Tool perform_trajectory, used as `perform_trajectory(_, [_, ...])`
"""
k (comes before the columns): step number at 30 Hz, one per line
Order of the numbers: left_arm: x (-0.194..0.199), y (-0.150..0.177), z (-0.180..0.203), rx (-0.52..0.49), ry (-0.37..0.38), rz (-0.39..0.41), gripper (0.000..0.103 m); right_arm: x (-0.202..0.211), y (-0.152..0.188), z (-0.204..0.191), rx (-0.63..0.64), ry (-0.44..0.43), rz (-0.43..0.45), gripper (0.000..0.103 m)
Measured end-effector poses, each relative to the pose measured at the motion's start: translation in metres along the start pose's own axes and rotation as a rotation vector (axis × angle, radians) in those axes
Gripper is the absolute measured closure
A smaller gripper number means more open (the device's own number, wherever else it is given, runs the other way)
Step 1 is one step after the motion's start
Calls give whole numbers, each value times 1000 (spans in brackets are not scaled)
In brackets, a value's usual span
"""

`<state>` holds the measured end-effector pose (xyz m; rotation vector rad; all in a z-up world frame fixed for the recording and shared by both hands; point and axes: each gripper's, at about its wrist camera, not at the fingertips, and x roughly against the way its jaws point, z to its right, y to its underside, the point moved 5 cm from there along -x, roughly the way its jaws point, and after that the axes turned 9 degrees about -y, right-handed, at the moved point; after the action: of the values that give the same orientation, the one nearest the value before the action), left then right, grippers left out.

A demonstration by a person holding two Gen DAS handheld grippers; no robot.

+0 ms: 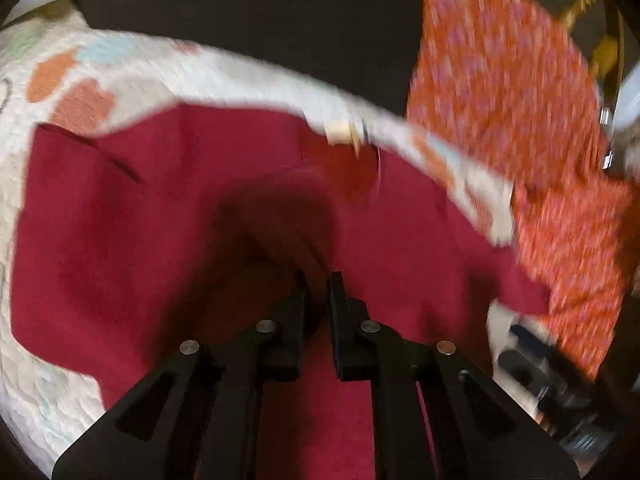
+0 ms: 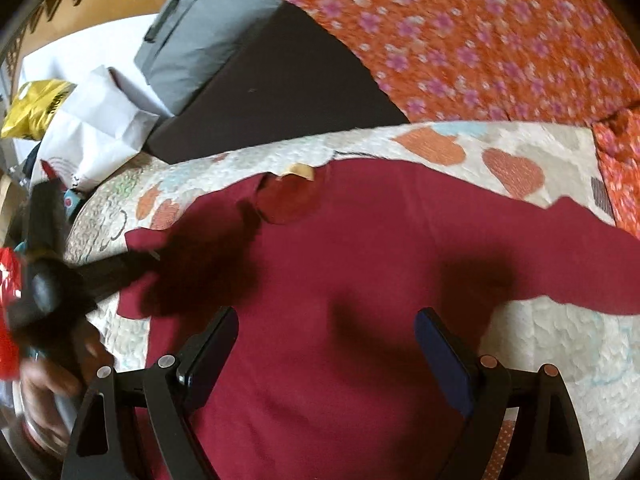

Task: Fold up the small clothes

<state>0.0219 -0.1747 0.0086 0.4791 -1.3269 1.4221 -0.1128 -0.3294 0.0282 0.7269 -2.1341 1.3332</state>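
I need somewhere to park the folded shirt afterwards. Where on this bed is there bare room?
The dark slab between the grey bag and the orange floral cloth is bare. So is the quilt below the red shirt's sleeve, beside the open right gripper. The far left is crowded: white bags, a yellow packet, and the left gripper.

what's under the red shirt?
The red shirt lies spread on a cream heart-print quilt, visible around its edges. Anything beneath the shirt's middle is covered.
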Motion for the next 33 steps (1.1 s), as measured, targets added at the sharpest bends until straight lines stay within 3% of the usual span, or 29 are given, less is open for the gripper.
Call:
perform_trajectory(2, [9, 9, 10, -53, 16, -36, 90, -3, 1, 6, -13, 1, -5, 14])
perform_trajectory(6, [64, 13, -5, -96, -30, 18, 43, -8, -6, 4, -22, -25, 1, 14])
perform_trajectory(7, [74, 14, -14, -89, -44, 38, 38, -10, -8, 3, -21, -33, 2, 14])
perform_trajectory(10, [95, 21, -54, -38, -157, 90, 37, -21, -15, -6, 9, -43, -4, 14])
perform_trajectory(14, [90, 25, -99, -40, -365, 104, 37, -42, -17, -7, 19, -21, -41, 14])
perform_trajectory(17, [86, 20, -126, 23, -403, 83, 37, -63, -15, 1, 14, 41, -63, 14])
perform_trajectory(19, [90, 14, -139, 74, -427, 103, 37, -87, -13, 2, 26, 35, -103, 30])
perform_trajectory(20, [93, 10, -143, 96, -437, 120, 37, -96, -12, 0, 37, 33, -126, 57])
perform_trajectory(21, [98, 7, -148, 118, -447, 135, 37, -99, -15, -4, 81, 67, -107, 68])
perform_trajectory(23, [106, 2, -157, 169, -453, 166, 37, -94, -24, -18, 144, 29, -83, 100])
perform_trajectory(27, [108, -5, -156, 210, -443, 189, 37, -53, -55, -33, 209, 14, 36, 100])
perform_trajectory(30, [101, -7, -145, 187, -438, 184, 37, -19, -76, -24, 248, 92, 145, 100])
perform_trajectory(33, [89, -9, -131, 145, -440, 168, 37, -3, -84, 4, 236, 176, 170, 100])
